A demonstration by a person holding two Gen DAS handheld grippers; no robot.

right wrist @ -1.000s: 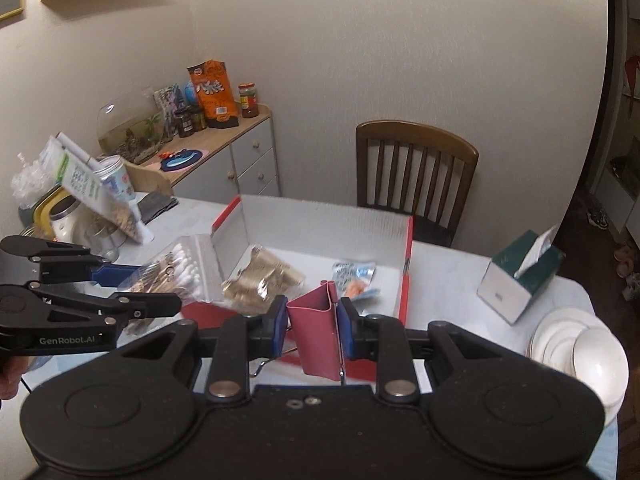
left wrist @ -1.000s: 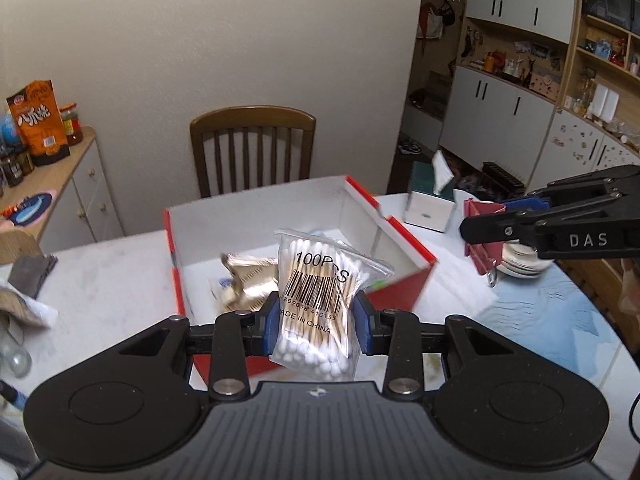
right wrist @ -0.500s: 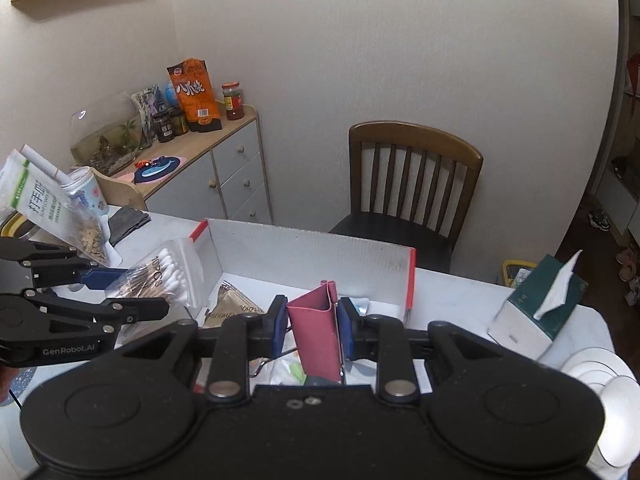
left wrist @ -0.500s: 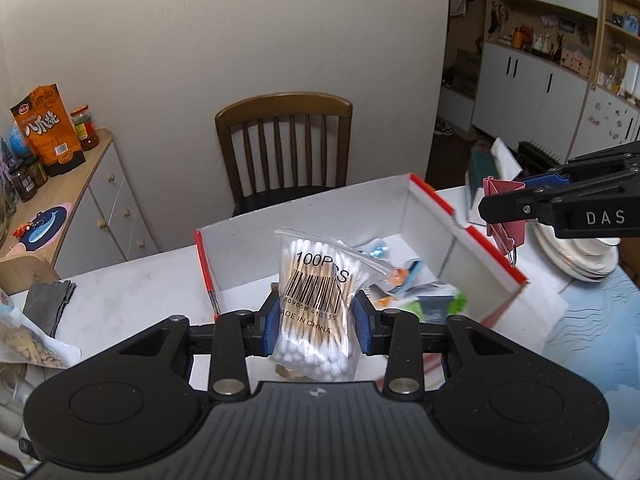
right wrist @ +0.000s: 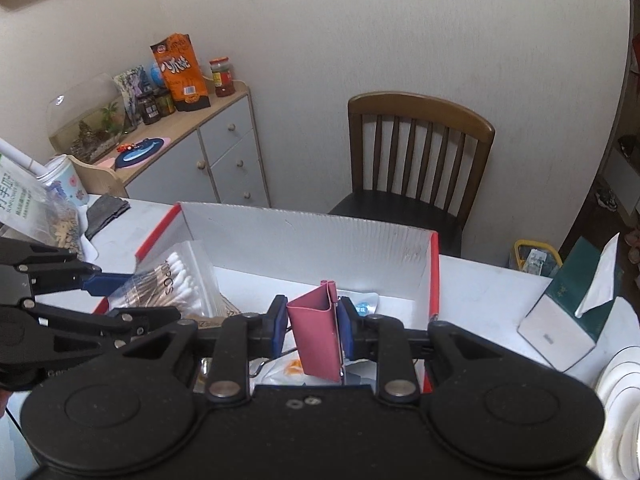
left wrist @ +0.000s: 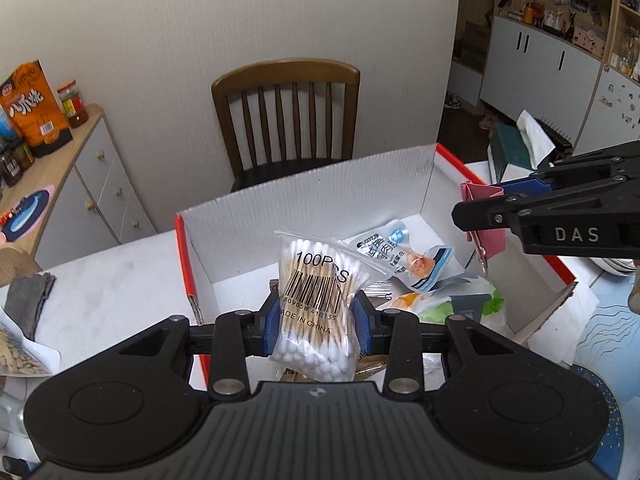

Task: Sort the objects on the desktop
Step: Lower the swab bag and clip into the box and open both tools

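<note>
Left wrist view: the left gripper (left wrist: 316, 316) has its fingers closed on the cotton swab bag (left wrist: 316, 300), held over the near edge of the box (left wrist: 304, 216). Lower it before releasing, clear of the snack packet (left wrist: 404, 256).

Right wrist view: the right gripper (right wrist: 313, 330) has its fingers clamped on the pink binder clip (right wrist: 316, 332), above the box interior. Release low, well apart from the left gripper.

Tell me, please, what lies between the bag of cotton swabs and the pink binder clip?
In the left wrist view, snack packets lie in the box between the cotton swabs and binder clip.
</note>
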